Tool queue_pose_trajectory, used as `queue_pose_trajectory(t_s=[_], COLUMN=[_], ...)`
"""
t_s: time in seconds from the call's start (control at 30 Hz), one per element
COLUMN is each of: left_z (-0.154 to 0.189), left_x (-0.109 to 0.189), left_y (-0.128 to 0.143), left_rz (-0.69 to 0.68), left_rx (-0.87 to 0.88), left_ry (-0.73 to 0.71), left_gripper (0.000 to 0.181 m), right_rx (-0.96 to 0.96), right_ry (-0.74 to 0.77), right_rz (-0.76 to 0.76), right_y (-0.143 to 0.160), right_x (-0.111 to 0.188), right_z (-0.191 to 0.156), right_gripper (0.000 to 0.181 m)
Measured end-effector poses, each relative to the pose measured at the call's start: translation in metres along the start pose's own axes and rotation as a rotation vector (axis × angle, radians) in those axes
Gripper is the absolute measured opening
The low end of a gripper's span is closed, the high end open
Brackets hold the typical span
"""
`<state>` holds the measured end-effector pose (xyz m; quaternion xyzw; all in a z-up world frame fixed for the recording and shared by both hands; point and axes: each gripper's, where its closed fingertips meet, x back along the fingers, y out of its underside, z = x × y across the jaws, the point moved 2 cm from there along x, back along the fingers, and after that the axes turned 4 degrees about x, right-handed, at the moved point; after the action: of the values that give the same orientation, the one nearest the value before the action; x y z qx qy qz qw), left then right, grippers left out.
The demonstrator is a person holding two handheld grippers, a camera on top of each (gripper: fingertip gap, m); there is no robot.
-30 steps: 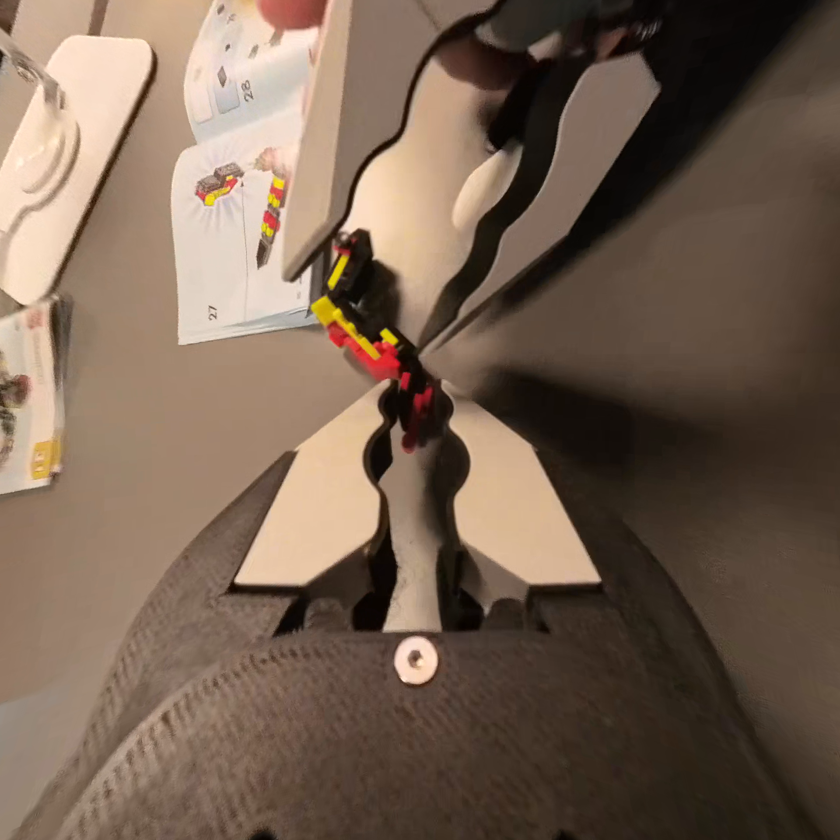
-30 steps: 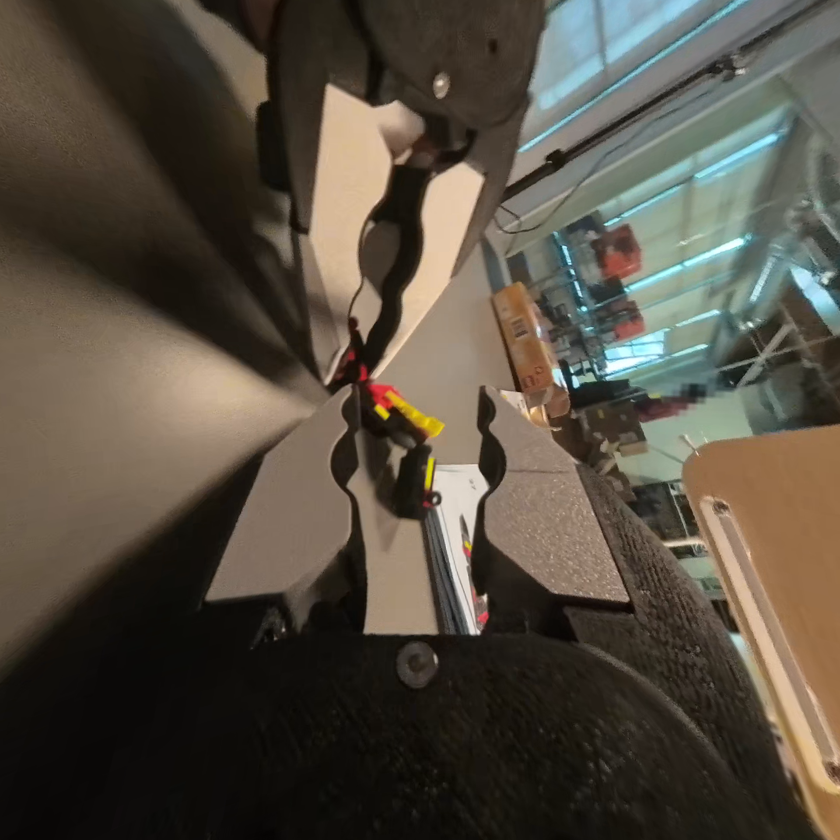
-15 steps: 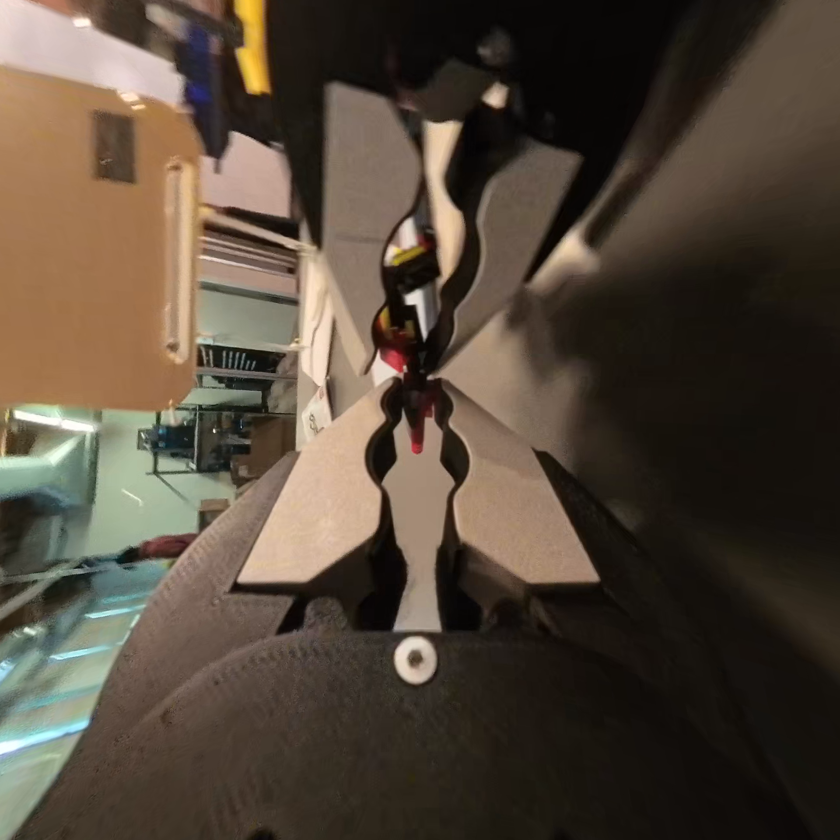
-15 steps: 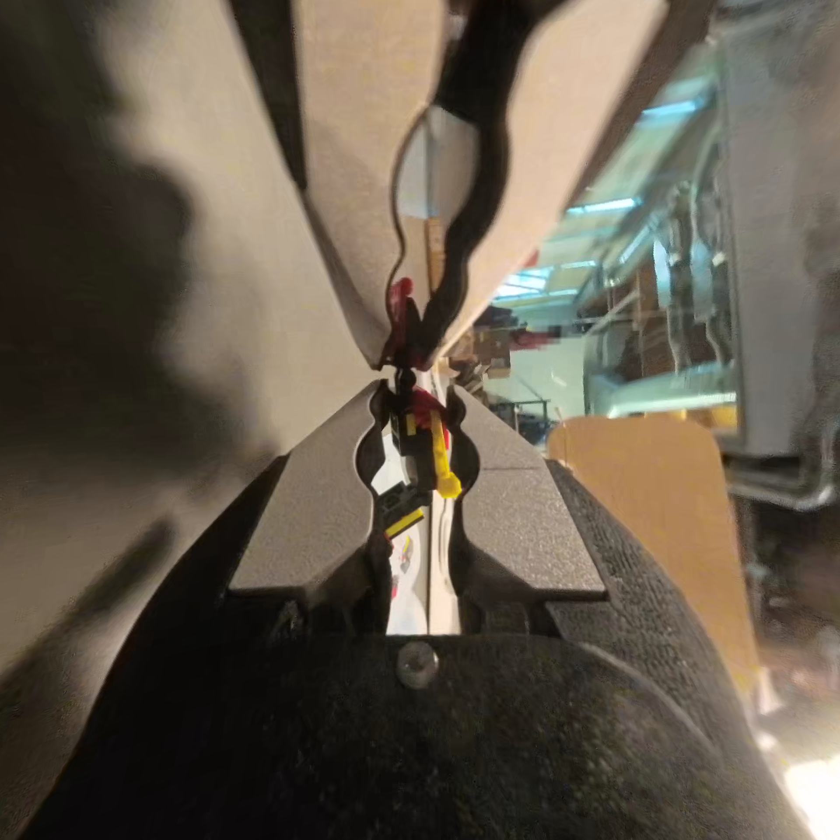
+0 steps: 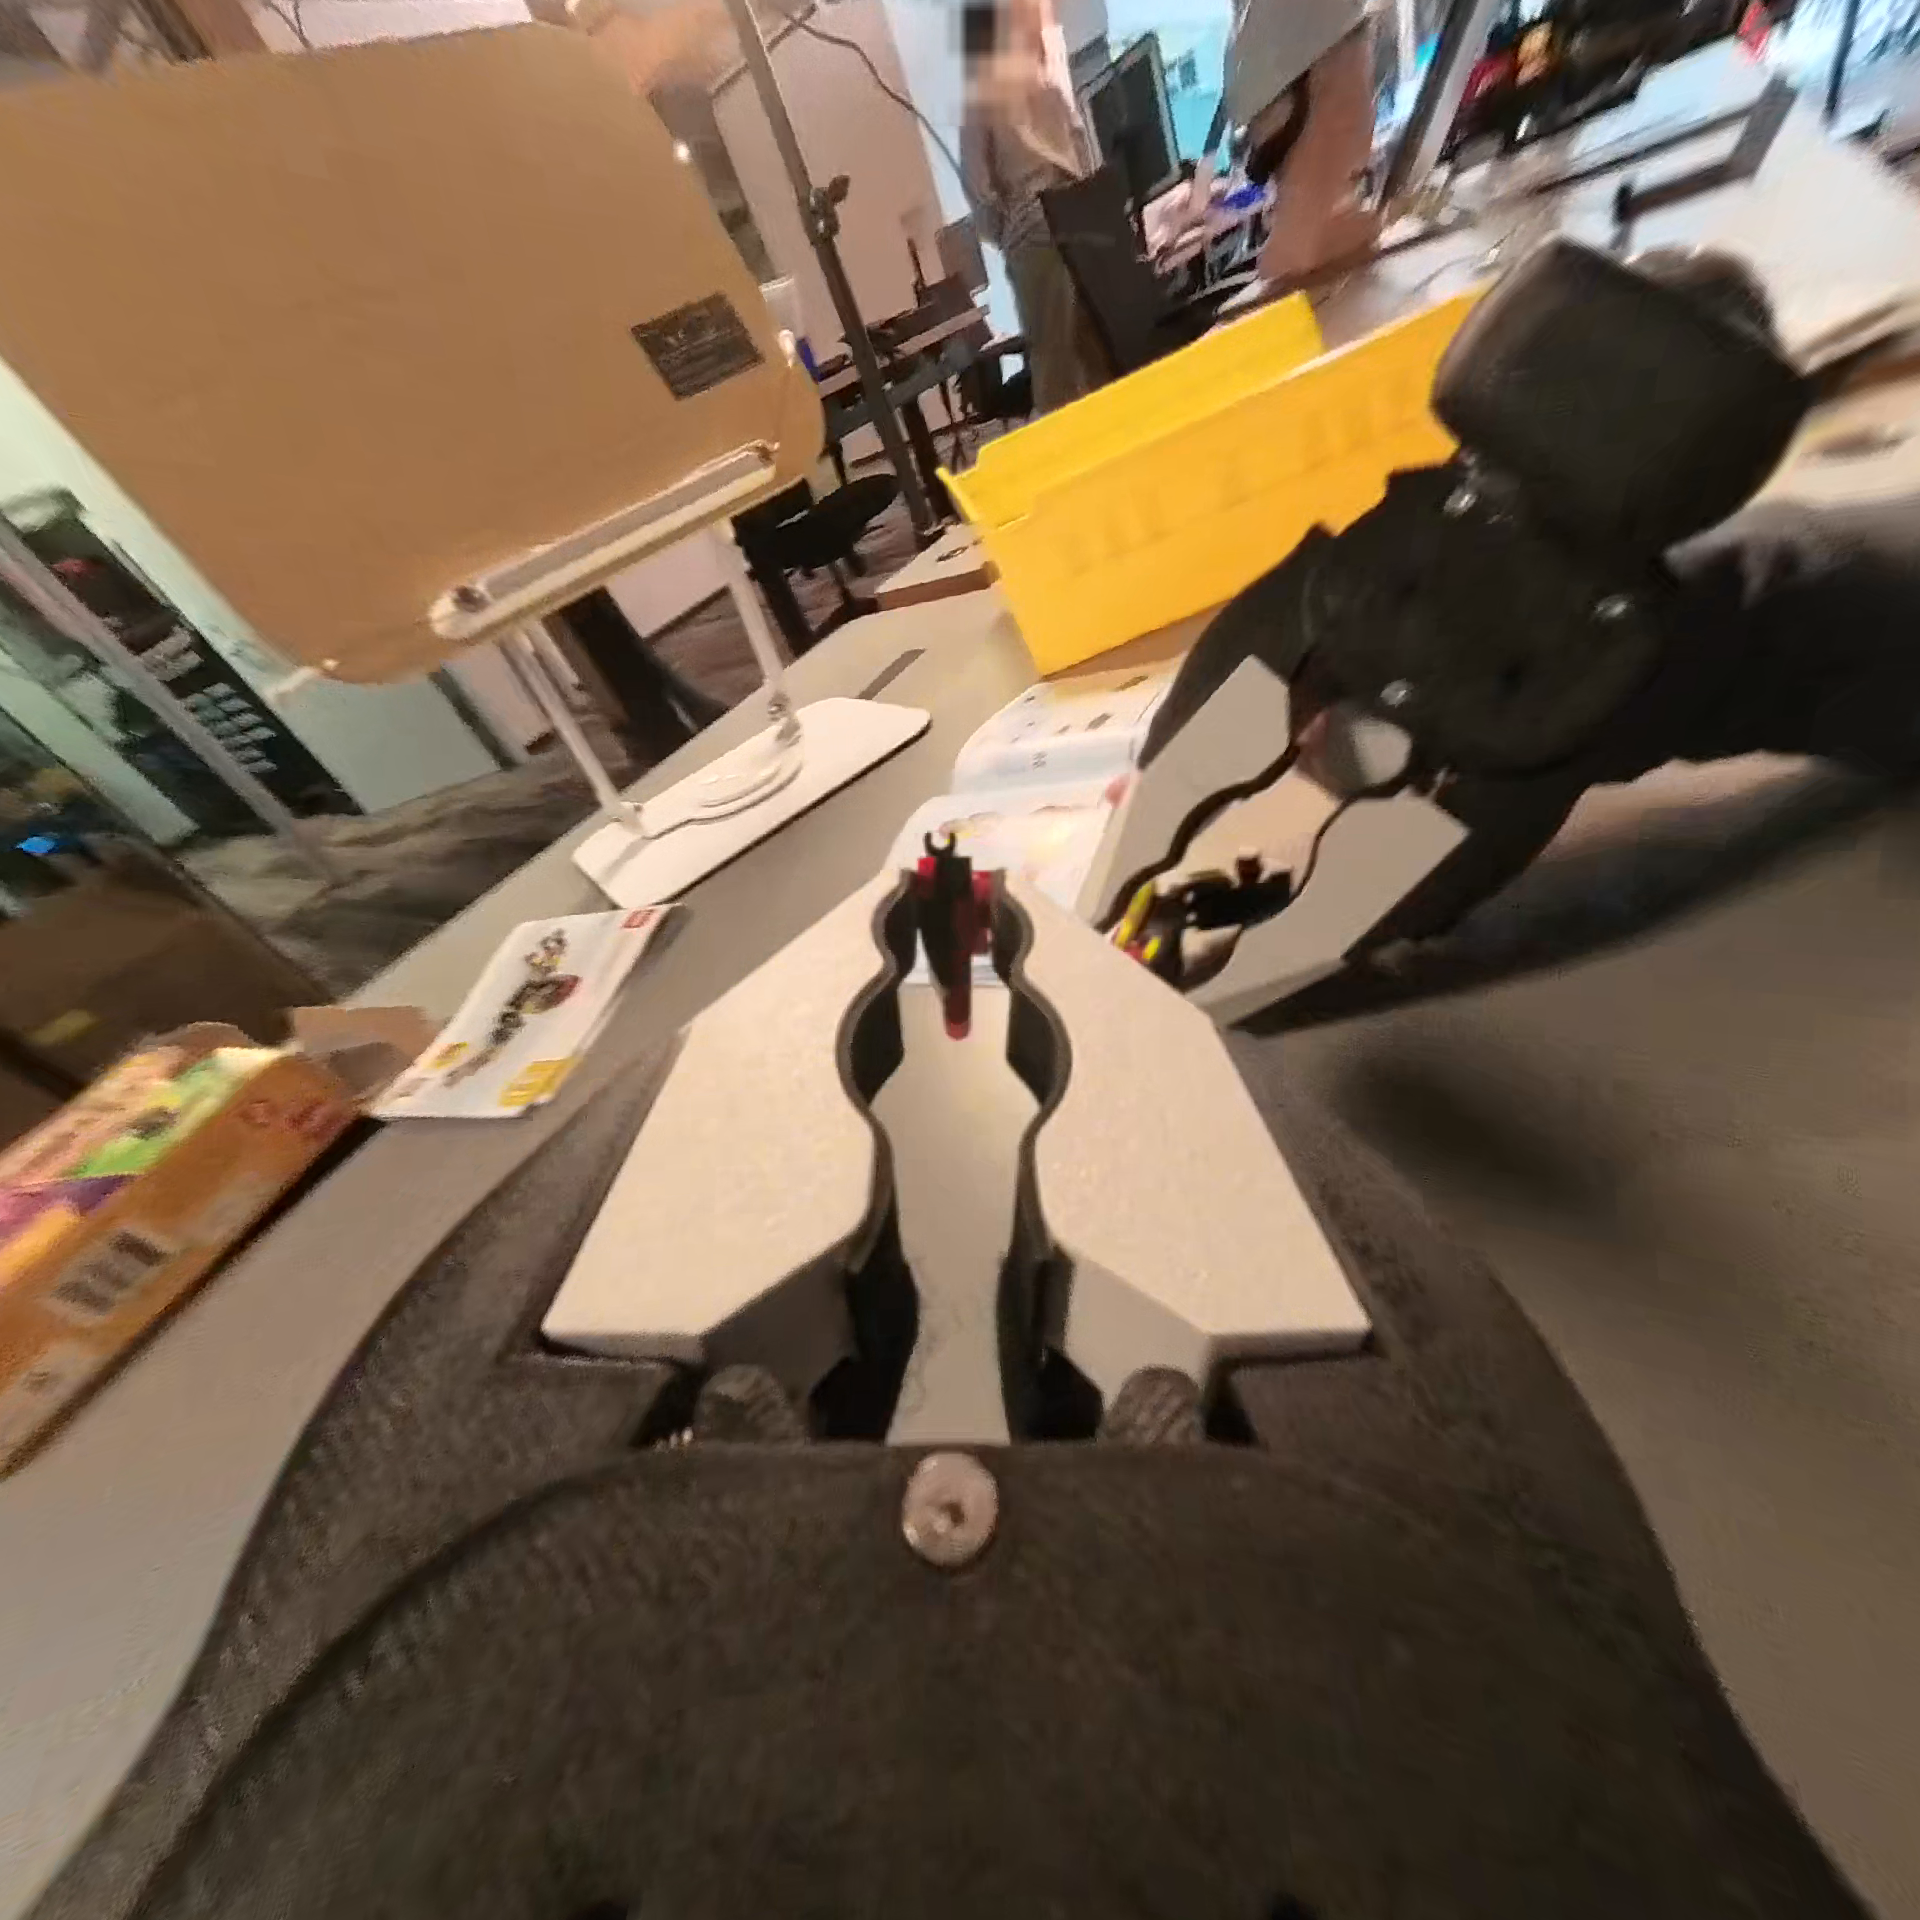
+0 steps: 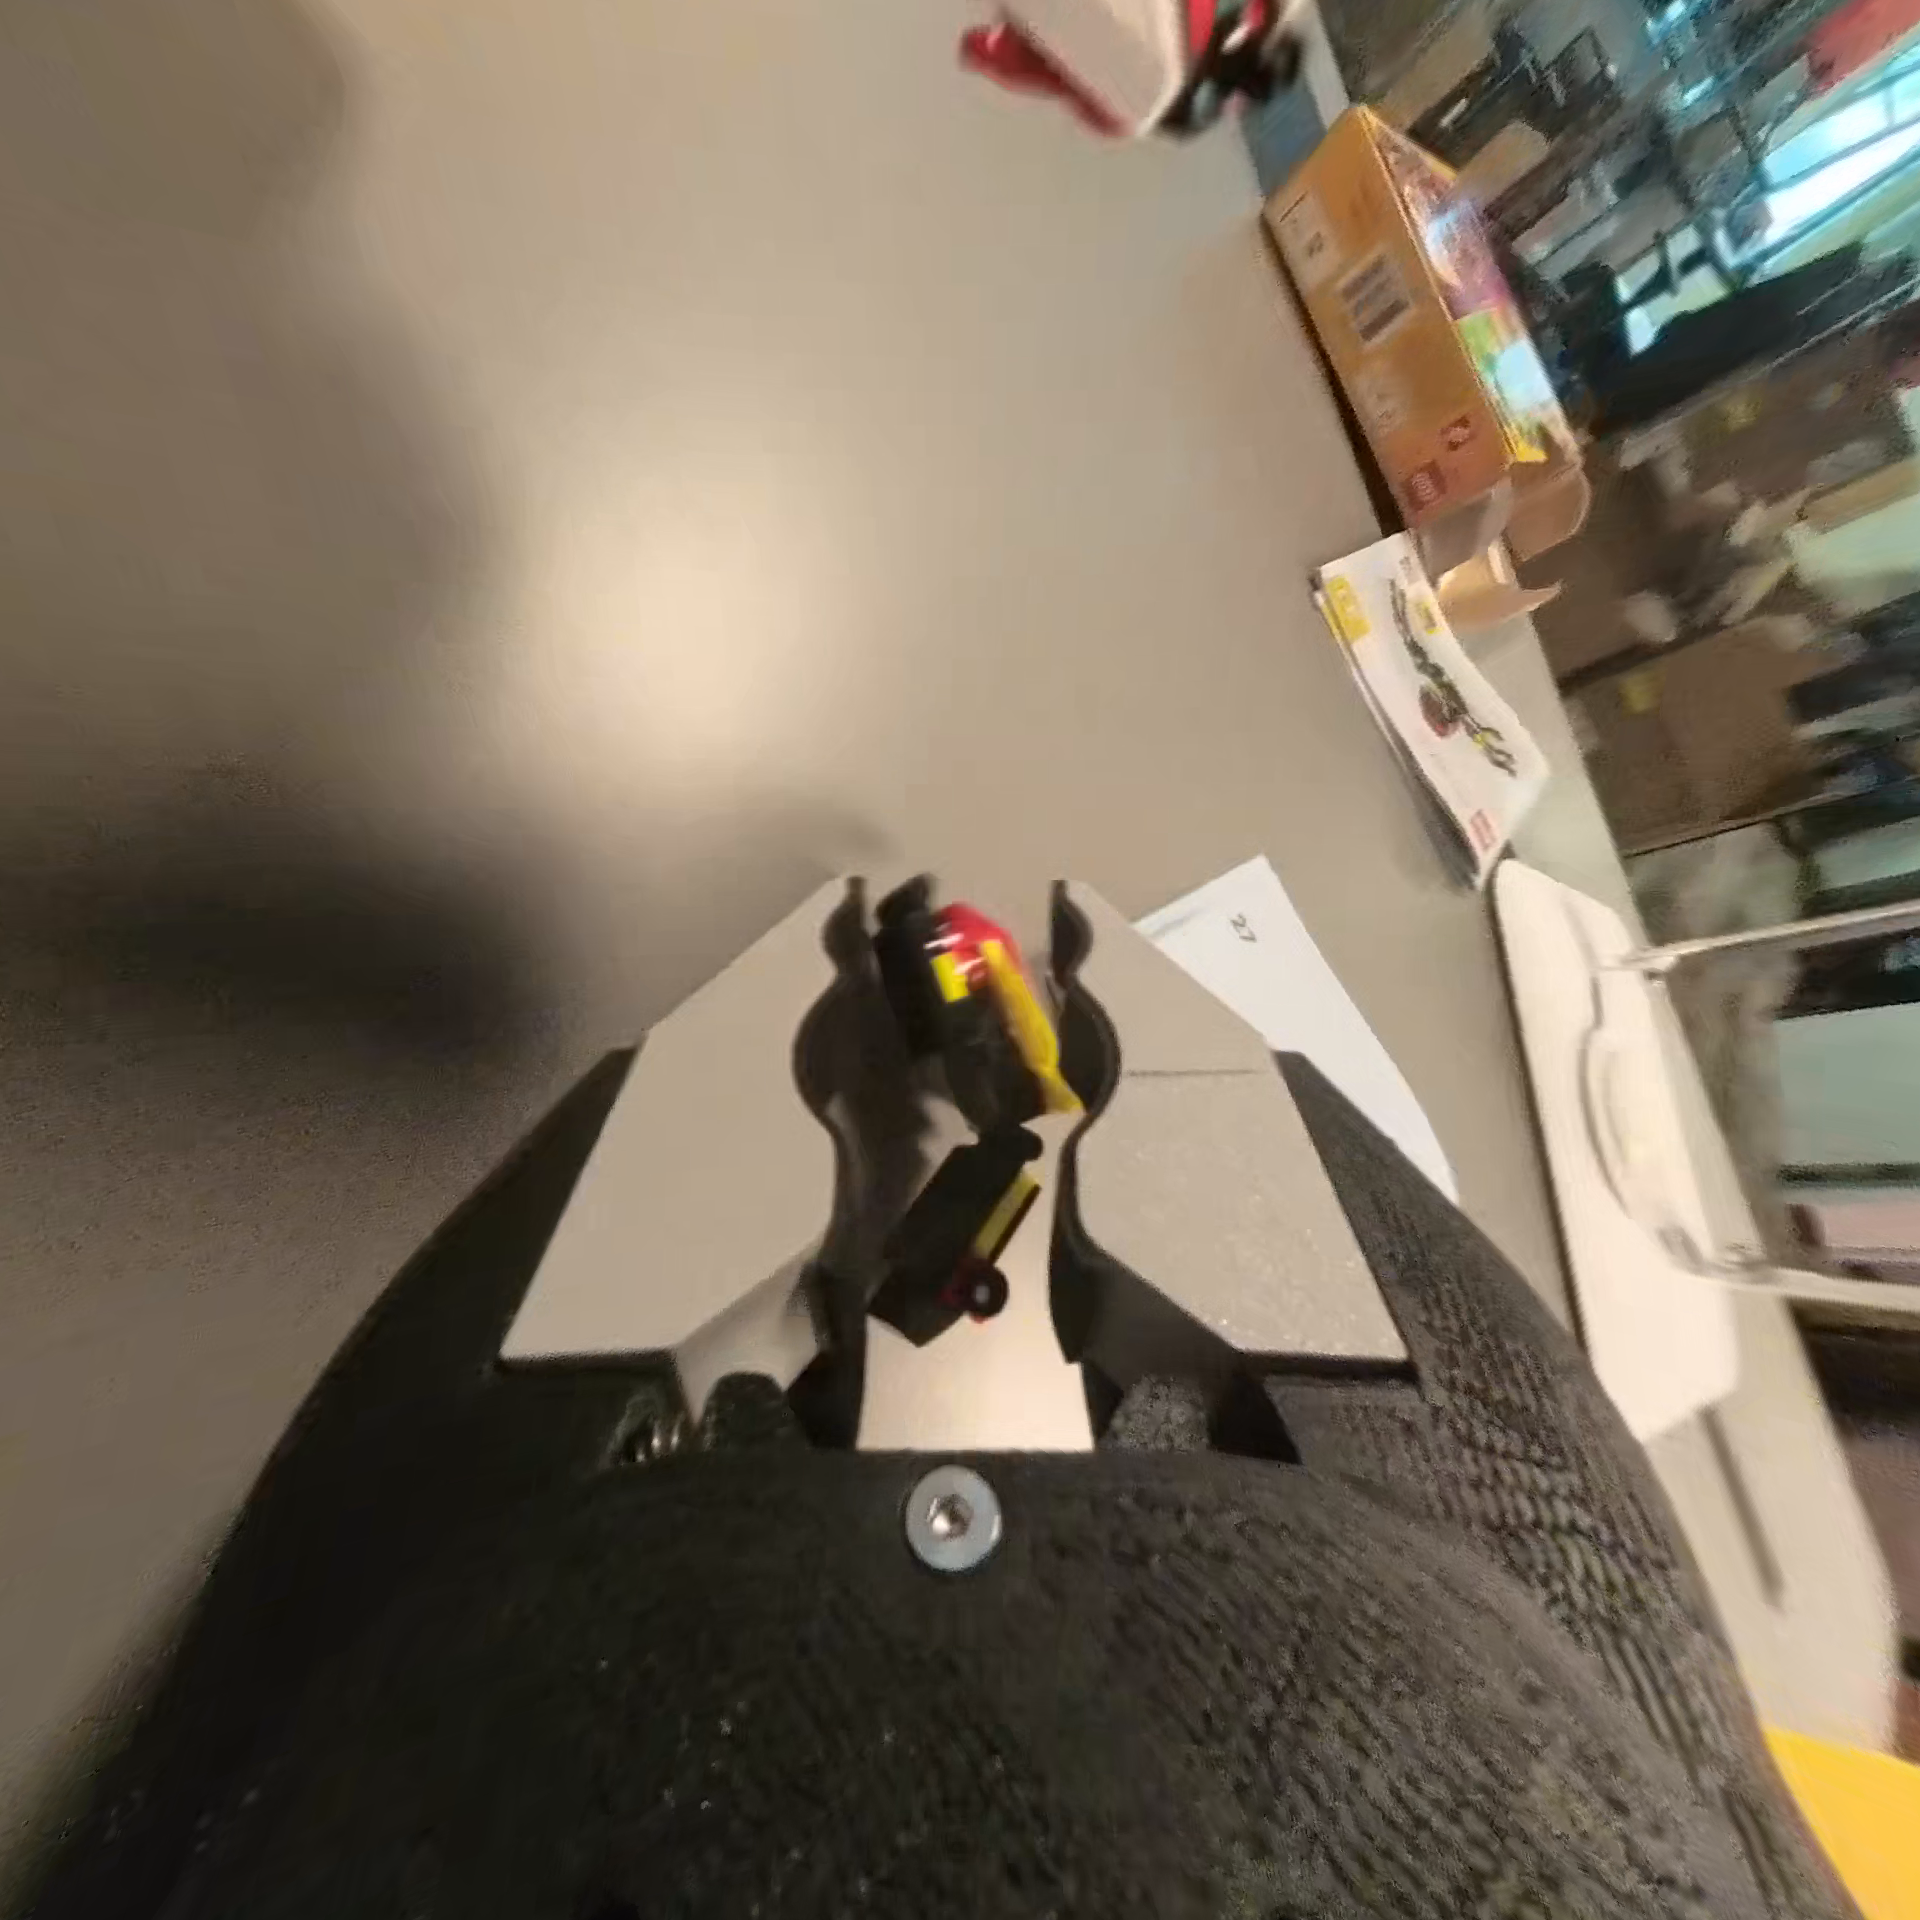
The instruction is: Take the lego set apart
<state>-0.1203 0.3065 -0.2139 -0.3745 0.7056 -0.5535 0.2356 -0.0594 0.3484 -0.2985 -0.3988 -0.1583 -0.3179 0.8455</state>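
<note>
Now, from the left wrist view, the left gripper (image 5: 951,914) has its fingers clenched on a small red and black lego piece (image 5: 951,951), which stands pinched at the very fingertips, its red tail pointing back toward the camera. Farther off to the right, the right gripper (image 5: 1210,914) hangs low over the grey table (image 5: 1621,1195), with the black, yellow and red remainder of the lego model (image 5: 1205,909) between its fingers. The two grippers are apart, so the split looks made, and the piece appears free of the model. On the far left of the table lie a closed instruction booklet (image 5: 525,1003) and a yellowish cardboard box (image 5: 125,1174); an open booklet (image 5: 1023,790) lies just behind the fingertips, a yellow bin (image 5: 1195,530) beyond it, and a lamp base (image 5: 748,795) to the left

From the right wrist view, the right gripper's fingers grip the larger chunk of the model (image 6: 961,1091), which runs from the fingertips back into the gap, black body nearest the camera, red and yellow at the tip. The left gripper's tip and the red piece show blurred at the top edge

Judging from this, the next move is to set the small piece down on the table, loosen the left fingers, then take a fresh hold on the remainder for another pull
</note>
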Motion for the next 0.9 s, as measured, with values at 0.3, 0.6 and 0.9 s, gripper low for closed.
queue_pose_trajectory(t_s=[0.3, 0.6, 0.9], left_z=[0.007, 0.021, 0.026], left_x=[-0.006, -0.001, -0.001], left_y=[0.002, 0.015, 0.023], left_rz=[0.018, -0.108, -0.165], left_rx=[0.689, 1.015, 1.082], left_ry=[0.325, 0.602, 0.654], left_gripper=[0.012, 0.011, 0.032], right_rx=[-0.075, 0.298, 0.238], right_ry=[0.120, 0.235, 0.187], right_rz=[0.415, 0.336, 0.319], right_y=[-0.081, -0.086, -0.073], right_x=[0.032, 0.022, 0.023], right_z=[0.015, -0.007, -0.004], right_gripper=[0.067, 0.042, 0.027])
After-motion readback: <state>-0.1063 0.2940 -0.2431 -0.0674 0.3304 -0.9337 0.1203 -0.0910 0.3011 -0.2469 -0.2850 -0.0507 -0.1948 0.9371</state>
